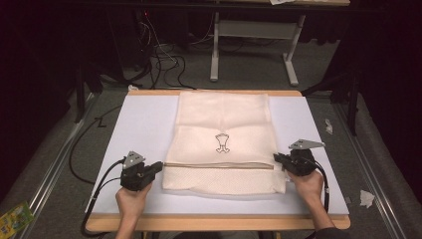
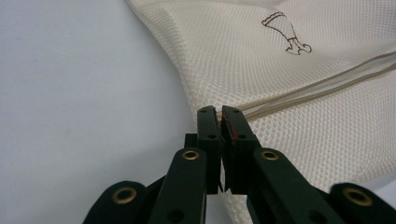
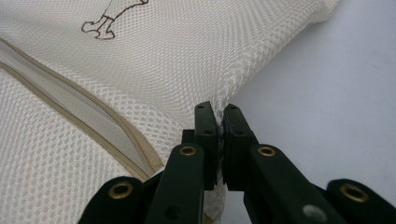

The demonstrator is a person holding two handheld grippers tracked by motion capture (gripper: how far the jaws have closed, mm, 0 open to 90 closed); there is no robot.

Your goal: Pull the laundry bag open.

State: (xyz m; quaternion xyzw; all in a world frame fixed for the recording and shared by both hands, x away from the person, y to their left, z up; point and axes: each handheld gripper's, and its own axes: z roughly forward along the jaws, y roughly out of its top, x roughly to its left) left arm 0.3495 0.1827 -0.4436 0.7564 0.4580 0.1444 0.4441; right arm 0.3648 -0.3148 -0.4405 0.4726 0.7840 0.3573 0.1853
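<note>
White table (image 1: 139, 124) carries the mesh laundry bag (image 1: 224, 124), flat at centre. Left tool (image 1: 158, 167) and right tool (image 1: 276, 158) each pinch a side edge at the zipper (image 1: 219, 165), likely to tension it.

A white-topped table (image 1: 139, 124) stands on grey carpet (image 1: 249, 74), with black cables (image 1: 164, 64) beyond in a dark room.

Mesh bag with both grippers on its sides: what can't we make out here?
- Zip pull on the mesh bag: too small in the high view; the zip runs behind the jaws in the right gripper view.
- What is inside the bag: hidden by the cloth.
- How much cloth the left gripper and right gripper pinch: covered by the shut jaws.
- Small drawing: too small in the high view, cut by the top edge in the right gripper view.
</note>
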